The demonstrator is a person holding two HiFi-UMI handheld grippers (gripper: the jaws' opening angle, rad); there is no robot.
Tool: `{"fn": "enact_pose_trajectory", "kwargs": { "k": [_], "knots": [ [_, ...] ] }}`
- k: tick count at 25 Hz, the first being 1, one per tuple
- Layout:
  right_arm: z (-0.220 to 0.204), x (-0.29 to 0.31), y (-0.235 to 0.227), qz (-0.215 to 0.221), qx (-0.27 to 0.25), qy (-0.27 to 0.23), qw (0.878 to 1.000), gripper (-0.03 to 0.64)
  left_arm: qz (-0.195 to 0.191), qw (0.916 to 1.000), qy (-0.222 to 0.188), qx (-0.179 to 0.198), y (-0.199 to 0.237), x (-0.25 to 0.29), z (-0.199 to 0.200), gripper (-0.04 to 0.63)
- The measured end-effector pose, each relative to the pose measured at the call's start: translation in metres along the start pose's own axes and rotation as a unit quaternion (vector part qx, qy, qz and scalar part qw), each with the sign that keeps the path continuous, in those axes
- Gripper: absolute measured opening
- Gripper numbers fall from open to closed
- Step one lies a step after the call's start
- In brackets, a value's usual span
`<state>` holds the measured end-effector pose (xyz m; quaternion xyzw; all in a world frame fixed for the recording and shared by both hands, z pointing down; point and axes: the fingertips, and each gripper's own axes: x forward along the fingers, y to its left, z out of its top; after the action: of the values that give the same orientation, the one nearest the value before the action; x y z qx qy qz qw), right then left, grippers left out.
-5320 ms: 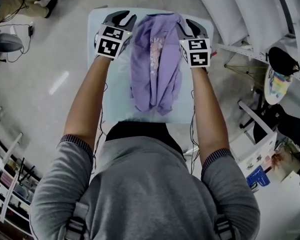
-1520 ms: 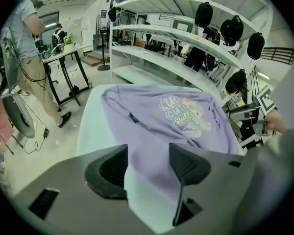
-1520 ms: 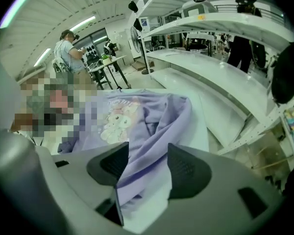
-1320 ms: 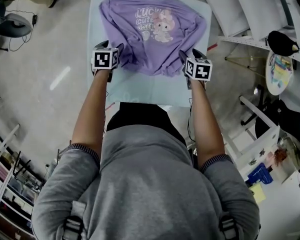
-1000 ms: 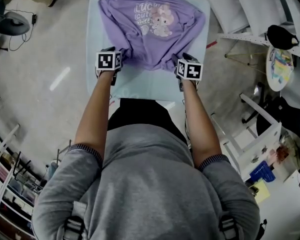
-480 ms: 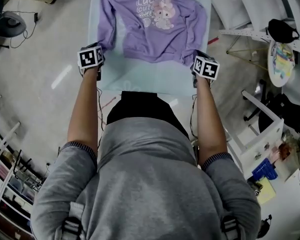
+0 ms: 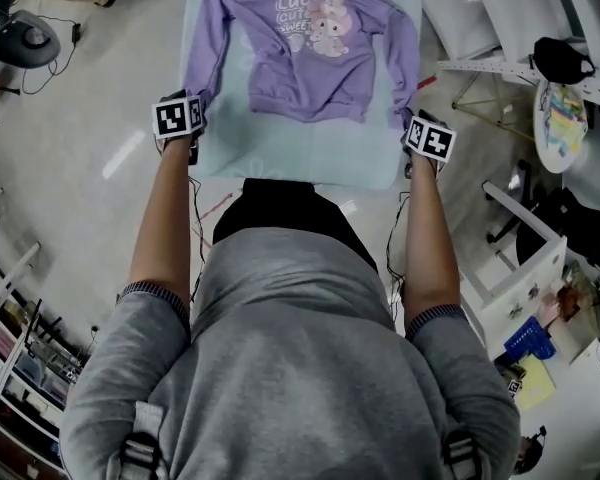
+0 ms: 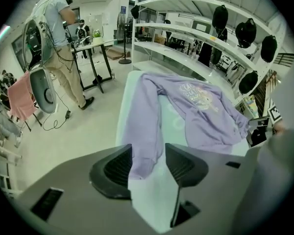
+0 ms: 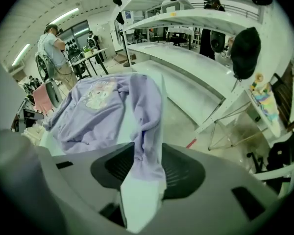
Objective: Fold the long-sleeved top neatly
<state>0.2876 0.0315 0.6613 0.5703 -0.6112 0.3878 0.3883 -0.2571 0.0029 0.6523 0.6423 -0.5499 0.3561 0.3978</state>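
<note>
The purple long-sleeved top lies spread flat, print up, on the pale table, a sleeve along each side. My left gripper is at the table's left edge. Its jaws have just been opening, and the left sleeve cuff lies loose between them. My right gripper is at the right edge. Its jaws have just been opening too, with the right sleeve cuff draped between them. In the left gripper view my left gripper stands open. My right gripper stands open in its own view.
White shelving with dark caps runs close along the table's right side. A person stands by a stand at the back left. A fan and cables lie on the floor to the left.
Both grippers have moved apart from the hem near the table's middle to its side edges, the right one furthest. The top has gone from bunched to spread flat.
</note>
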Motion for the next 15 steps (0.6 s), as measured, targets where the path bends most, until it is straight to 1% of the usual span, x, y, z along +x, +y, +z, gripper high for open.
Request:
{"fn": "enact_pose_trajectory", "kwargs": {
  "k": [3,6,8,11,15],
  "knots": [
    [0.002,-0.009,0.017,0.018,0.010,-0.014,1.000,0.230,-0.013,0.9996,-0.012,0.020,-0.023,-0.009,0.003,0.267],
    [0.004,-0.013,0.050,0.052,0.000,-0.020,0.998,0.239,-0.032,0.9983,-0.029,0.039,-0.050,-0.013,0.010,0.267],
    [0.004,-0.010,0.071,0.072,-0.013,-0.017,0.997,0.242,-0.049,0.9970,-0.032,0.049,-0.070,-0.008,0.013,0.267],
    [-0.001,-0.001,0.097,0.093,-0.025,-0.005,0.995,0.249,-0.073,0.9948,-0.024,0.067,-0.098,0.004,0.011,0.267],
    [-0.012,0.013,0.121,0.111,-0.032,0.015,0.993,0.256,-0.095,0.9926,0.005,0.075,-0.123,0.025,-0.007,0.268]
  ]
}}
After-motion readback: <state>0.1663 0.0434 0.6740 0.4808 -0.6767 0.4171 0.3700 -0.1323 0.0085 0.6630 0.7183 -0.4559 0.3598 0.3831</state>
